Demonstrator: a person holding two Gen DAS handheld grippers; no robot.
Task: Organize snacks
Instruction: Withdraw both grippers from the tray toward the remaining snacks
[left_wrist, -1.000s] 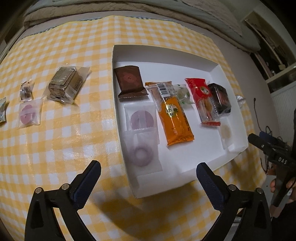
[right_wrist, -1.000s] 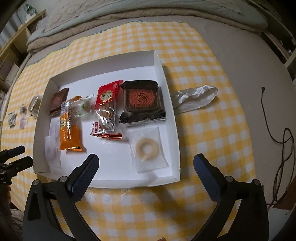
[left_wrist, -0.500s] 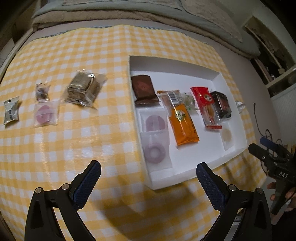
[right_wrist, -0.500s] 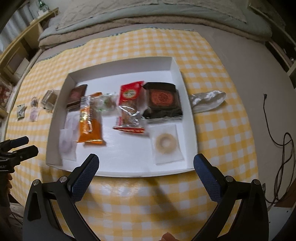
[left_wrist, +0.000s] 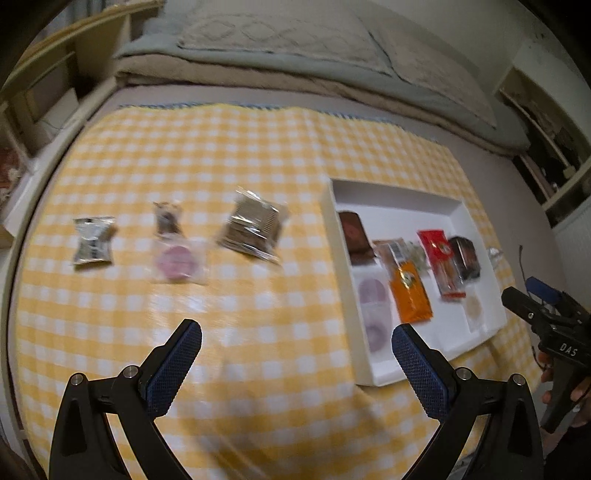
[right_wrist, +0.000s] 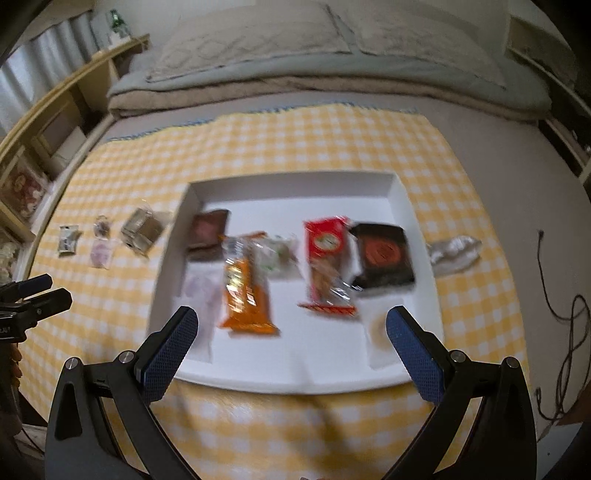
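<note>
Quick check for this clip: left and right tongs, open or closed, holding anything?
Left tongs: open, holding nothing, above the checked cloth.
Right tongs: open, holding nothing, over the near edge of the white tray.

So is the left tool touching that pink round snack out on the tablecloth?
Apart. In the left wrist view the left tool hangs open, with a clear stretch of checked tablecloth showing between its tips and the pink round snack.

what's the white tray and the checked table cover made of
White tray: likely matte cardboard or paperboard, with thin, straight folded-looking walls and no shine. Checked cover: probably glossy plastic or oilcloth, since soft glare shows on it; blur leaves this open.
</note>
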